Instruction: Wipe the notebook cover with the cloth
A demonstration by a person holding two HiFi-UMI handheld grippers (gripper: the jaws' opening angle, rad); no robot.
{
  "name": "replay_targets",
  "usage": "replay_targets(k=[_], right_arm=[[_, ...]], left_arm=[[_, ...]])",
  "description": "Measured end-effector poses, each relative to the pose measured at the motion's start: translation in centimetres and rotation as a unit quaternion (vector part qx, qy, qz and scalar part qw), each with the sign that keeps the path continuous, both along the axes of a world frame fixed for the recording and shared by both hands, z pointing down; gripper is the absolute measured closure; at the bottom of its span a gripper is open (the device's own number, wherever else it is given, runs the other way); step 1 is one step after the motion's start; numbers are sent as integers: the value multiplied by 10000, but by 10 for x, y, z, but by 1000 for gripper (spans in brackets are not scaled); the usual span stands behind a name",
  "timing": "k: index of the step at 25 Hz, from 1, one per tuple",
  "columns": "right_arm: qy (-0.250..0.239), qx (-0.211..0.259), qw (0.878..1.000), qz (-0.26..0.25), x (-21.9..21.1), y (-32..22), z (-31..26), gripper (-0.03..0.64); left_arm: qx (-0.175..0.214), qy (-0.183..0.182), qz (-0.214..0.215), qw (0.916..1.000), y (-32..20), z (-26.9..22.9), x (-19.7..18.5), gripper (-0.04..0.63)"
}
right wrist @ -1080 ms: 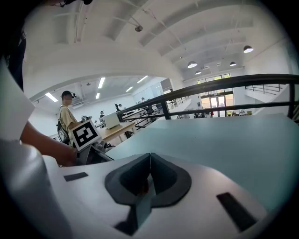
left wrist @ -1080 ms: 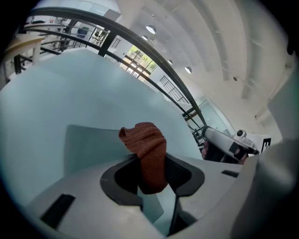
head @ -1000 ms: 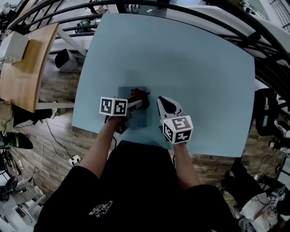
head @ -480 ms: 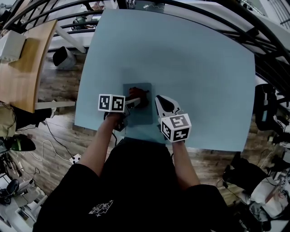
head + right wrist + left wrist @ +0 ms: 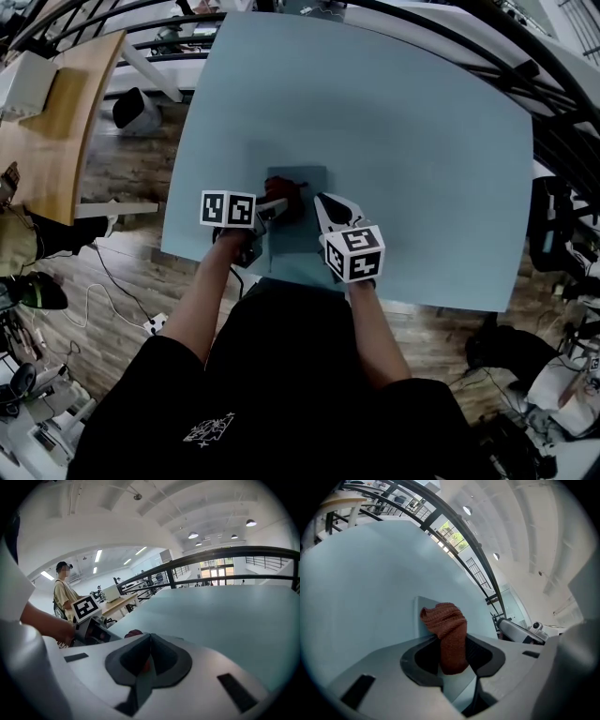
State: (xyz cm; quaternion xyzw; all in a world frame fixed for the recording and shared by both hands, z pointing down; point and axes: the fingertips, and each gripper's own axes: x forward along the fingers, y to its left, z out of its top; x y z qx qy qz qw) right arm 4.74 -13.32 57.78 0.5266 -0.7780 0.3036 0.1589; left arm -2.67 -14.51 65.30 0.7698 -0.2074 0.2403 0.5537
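At the left of the head view, our left gripper (image 5: 274, 210) reaches over the near edge of the wide pale blue table (image 5: 422, 141). In the left gripper view its jaws are clamped on a rust-red knitted cloth (image 5: 446, 632). The free end of the cloth bunches up beyond the tips and rests on the cover below.

That cover belongs to the flat grey-blue rectangular notebook (image 5: 305, 183), which lies near the table's front edge, straight ahead of us. The cloth (image 5: 286, 195) sits on the notebook's left-middle area, and one corner of the notebook (image 5: 419, 623) shows past the jaws.

To the right, our right gripper (image 5: 323, 204) points at the notebook's right edge. Its jaws are pressed together and seem to grip nothing. Whether it touches the notebook or only hovers beside it we cannot tell.

We judge that the wiping is under way, since the cloth is gripped and is on the cover. No dirt or streaks show, so we cannot tell which parts have been wiped. The far strip and the near right part of the cover lie bare, and we would cover those next.
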Motion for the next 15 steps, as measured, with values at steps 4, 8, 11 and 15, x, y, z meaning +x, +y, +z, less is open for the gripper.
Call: replay_targets(k=[4,8,11,15], right_arm=[[-20,-72,9999,-69,-20,-2,7,609],[-22,-134,9998,-139,-36,-3,13,609],[-35,-141,9998,-166,-45,-3,15,609],[-42,-106,9998,-186,-55,-4,12,609]], left_arm=[[-15,9,-52,10000,-3,2,-20,449],[4,7,-120,9999,-4,2,-39,449],[21,-7,-179,9998,-4,1,-52,449],[38,5,-287,9996,-4,-3,-70,449]])
